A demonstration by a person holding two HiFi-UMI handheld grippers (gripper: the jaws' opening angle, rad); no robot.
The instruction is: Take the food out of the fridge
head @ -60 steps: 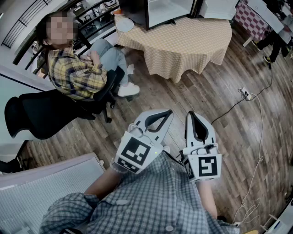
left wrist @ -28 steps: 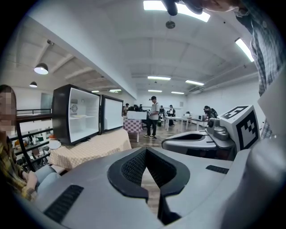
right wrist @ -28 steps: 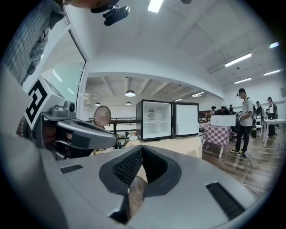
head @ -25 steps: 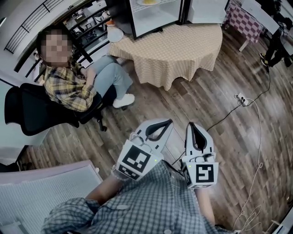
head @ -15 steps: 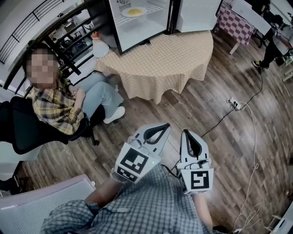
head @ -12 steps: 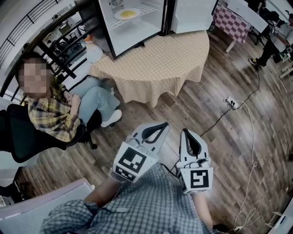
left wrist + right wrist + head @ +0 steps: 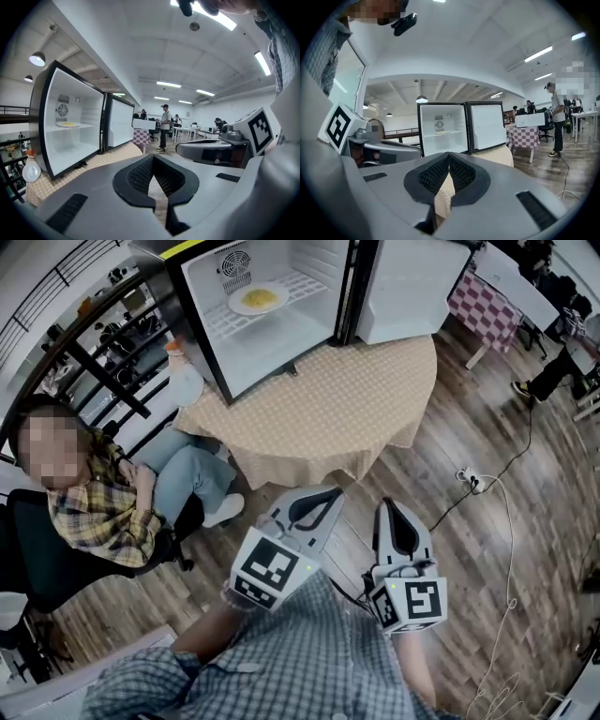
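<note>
A small fridge (image 7: 272,324) stands on a round table with a checked cloth (image 7: 328,418), its door (image 7: 412,287) swung open to the right. On its upper shelf lies a white plate with yellow food (image 7: 259,299), also seen as the plate (image 7: 68,124) in the left gripper view. The fridge (image 7: 443,129) shows ahead in the right gripper view. My left gripper (image 7: 317,493) and right gripper (image 7: 389,505) are both shut and empty, held side by side above the wooden floor, short of the table's near edge.
A seated person (image 7: 103,512) in a plaid shirt sits on a black office chair at the left. A cable and power strip (image 7: 469,482) lie on the floor at the right. A checked table (image 7: 483,301) and people stand farther back. Black shelving (image 7: 103,352) is left of the fridge.
I have walked toward the table: the fridge and its plate have come into the head view and the seated person has slid to the left. Both grippers stayed shut.
</note>
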